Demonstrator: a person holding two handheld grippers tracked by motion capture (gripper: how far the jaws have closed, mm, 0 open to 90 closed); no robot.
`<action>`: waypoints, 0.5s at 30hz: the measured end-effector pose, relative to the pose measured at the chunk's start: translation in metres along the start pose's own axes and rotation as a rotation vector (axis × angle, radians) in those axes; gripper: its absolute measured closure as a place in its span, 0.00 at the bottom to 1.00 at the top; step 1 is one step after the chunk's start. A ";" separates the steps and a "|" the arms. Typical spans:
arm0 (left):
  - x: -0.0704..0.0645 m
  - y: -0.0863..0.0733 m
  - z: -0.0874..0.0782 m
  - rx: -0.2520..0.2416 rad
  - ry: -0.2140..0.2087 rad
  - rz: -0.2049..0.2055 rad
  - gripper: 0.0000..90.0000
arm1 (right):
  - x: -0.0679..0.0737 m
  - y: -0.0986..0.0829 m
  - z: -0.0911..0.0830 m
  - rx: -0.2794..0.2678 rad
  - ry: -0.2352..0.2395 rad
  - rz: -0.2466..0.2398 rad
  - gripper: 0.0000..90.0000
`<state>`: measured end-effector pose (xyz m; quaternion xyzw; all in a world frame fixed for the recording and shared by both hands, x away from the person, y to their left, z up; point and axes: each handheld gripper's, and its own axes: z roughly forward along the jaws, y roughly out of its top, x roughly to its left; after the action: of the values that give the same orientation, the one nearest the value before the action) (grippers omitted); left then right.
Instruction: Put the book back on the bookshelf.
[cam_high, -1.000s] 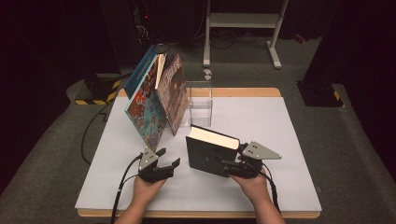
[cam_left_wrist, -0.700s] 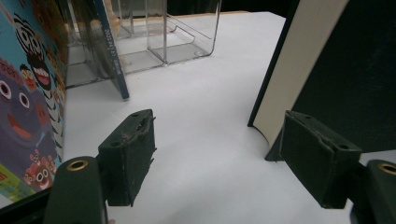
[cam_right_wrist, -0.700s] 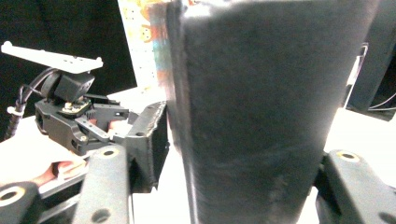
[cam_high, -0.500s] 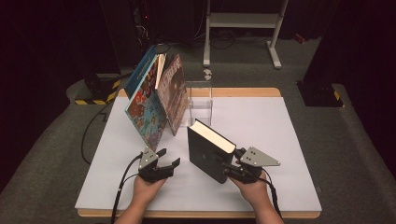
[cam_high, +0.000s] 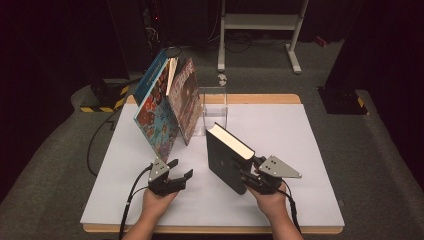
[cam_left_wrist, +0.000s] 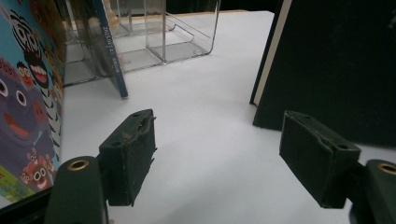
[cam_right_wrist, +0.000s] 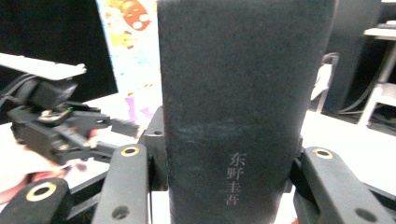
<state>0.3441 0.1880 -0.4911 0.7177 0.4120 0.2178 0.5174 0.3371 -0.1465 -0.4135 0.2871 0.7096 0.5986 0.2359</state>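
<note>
A thick black hardback book (cam_high: 225, 157) stands upright on the white table top (cam_high: 300, 130), its pale page edge up. My right gripper (cam_high: 248, 176) is shut on its spine (cam_right_wrist: 233, 116), which carries small printed characters. To the left, my left gripper (cam_high: 177, 172) rests low over the table, open, nothing between its pads (cam_left_wrist: 130, 154). The black book's cover (cam_left_wrist: 336, 65) rises at the right of the left gripper view. Colourful picture books (cam_high: 162, 107) lean against a clear acrylic stand (cam_high: 215, 107) at the back left.
The clear stand's dividers (cam_left_wrist: 163, 32) sit beyond the leaning books (cam_left_wrist: 28, 93). White table surface (cam_left_wrist: 201, 102) lies between the grippers and the stand. Dark floor, a metal rack (cam_high: 260, 30) and cables lie behind the table.
My right gripper has tipped the black book from a slanted, lower pose up onto its edge, nearly vertical. The left gripper has stayed in place, open.
</note>
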 end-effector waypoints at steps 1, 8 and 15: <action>0.000 0.000 0.000 0.000 0.000 0.000 0.30 | 0.000 0.000 0.000 0.000 0.000 0.000 0.60; -0.001 0.000 0.000 -0.004 0.002 0.001 0.30 | -0.014 0.001 -0.005 -0.022 -0.111 0.011 0.60; -0.001 0.000 0.000 -0.006 0.002 0.002 0.30 | -0.021 -0.001 -0.007 -0.046 -0.162 0.019 0.60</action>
<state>0.3434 0.1873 -0.4910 0.7164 0.4112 0.2202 0.5189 0.3469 -0.1660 -0.4136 0.3356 0.6715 0.5918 0.2935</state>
